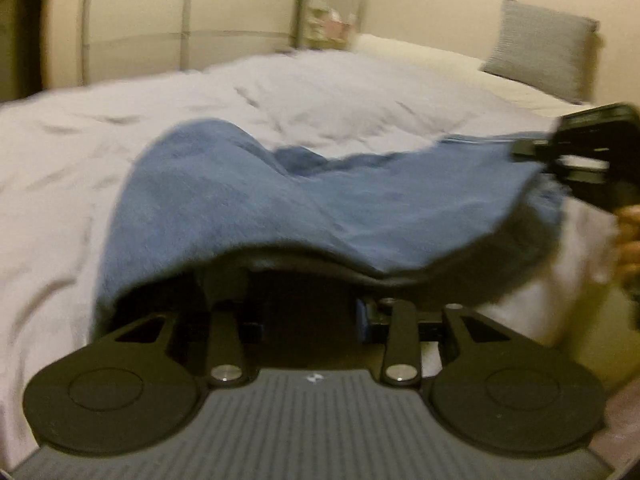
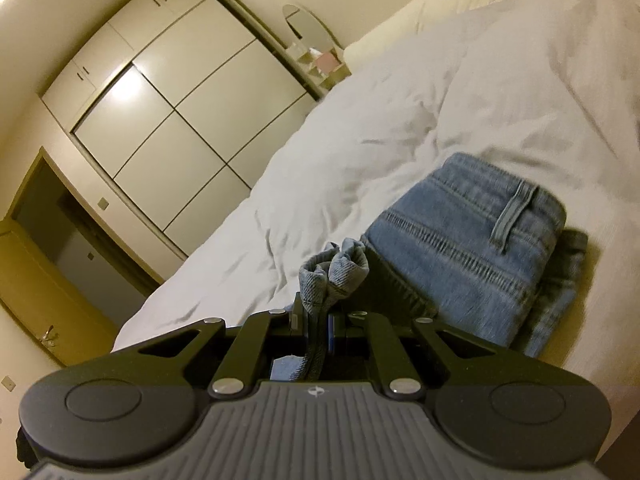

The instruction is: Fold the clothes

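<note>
A pair of blue jeans (image 1: 280,200) hangs in a sagging span above the white duvet (image 1: 80,152). Its near edge drapes over my left gripper (image 1: 304,304) and hides the fingertips, so the grip cannot be made out. At the right edge of the left wrist view, my right gripper (image 1: 520,156) pinches the cloth's far corner. In the right wrist view, my right gripper (image 2: 318,320) is shut on a bunched fold of denim (image 2: 332,268). Beyond it the folded jeans (image 2: 472,232), waistband and belt loop up, rest on the duvet (image 2: 360,128).
A grey pillow (image 1: 540,48) leans at the head of the bed. A wardrobe with pale sliding doors (image 2: 168,112) stands beyond the bed, with a door (image 2: 60,260) beside it. A small shelf with an oval mirror (image 2: 308,24) sits in the corner. A hand (image 1: 632,236) holds the right gripper.
</note>
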Motion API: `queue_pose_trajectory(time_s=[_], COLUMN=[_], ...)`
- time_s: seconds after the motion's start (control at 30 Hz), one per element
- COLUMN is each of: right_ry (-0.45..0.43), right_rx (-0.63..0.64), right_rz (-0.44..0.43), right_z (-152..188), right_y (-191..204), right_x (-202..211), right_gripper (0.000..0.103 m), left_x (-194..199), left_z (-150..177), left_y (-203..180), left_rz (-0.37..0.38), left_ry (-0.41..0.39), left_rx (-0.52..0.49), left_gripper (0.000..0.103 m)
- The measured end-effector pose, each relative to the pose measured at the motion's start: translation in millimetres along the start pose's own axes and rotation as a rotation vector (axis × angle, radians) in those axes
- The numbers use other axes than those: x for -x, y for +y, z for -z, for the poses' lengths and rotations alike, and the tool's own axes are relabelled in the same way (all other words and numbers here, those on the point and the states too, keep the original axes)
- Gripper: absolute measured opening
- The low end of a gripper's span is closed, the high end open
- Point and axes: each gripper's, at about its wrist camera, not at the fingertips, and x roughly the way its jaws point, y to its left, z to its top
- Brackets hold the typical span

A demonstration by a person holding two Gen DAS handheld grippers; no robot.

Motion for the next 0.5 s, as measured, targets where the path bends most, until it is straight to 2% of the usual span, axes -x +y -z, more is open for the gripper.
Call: queue_pose_trajectory(time_s=[0.1,0.17,0.27,0.33,0.4,0.47,0.5], right_ry=[-0.022,-0.04,-0.034,0.002,0.037,0.032,0.014], right_rx=[0.019,0.023,0.024,0.03,-0.033,-0.105,-0.092], right_rz=[0.031,0.043,0.068,0.128,0.152,0.112,0.101], right_z=[-3,-6,-5,3,10,11,9], right_y=[0,-4,-13,-22,-41,-52,-49], right_x=[6,8,5,-4,-9,-3,1], right_gripper=[0.009,0.008,0.008,0.008,0.008,0.008,0.008], left_x=[15,27,35,44,60,70,72], left_z=[3,13,30,33,28,11,2], left_y=[8,23,37,40,47,56,61], left_rz=[-0.163,-0.212,-0.196,-0.193,-0.15,-0.121,-0.123], left_ry=[-0.016,0.015,0.091,0.116,0.08,0.032,0.011], left_rx=[-0.024,-0.028,-0.034,-0.062,-0.062,-0.025,-0.009], left_gripper=[0.012,0.005,0.004,0.014,0.015,0.015,0.016])
